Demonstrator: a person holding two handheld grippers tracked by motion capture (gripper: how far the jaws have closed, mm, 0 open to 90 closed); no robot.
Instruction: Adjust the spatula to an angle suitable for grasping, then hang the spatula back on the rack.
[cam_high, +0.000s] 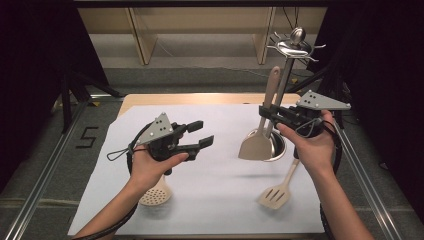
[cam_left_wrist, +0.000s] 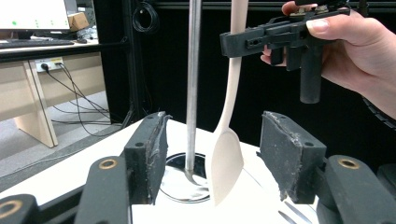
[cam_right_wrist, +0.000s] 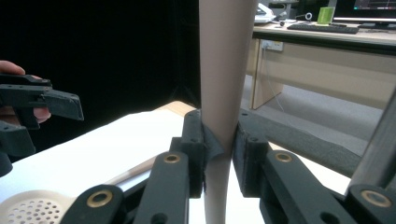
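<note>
While the right gripper (cam_high: 265, 114) squeezes the handle of the beige spatula (cam_high: 258, 142) between its fingers (cam_right_wrist: 196, 144), the spatula hangs upright just beside the metal stand (cam_high: 287, 70). The left gripper (cam_high: 201, 134) floats above the table (cam_high: 210, 210), its fingers wide apart and holding nothing.

Solid turner (cam_high: 257, 142) beside stand (cam_high: 280, 100); slotted turner (cam_high: 277, 192) in front; skimmer (cam_high: 156, 192) far left.
</note>
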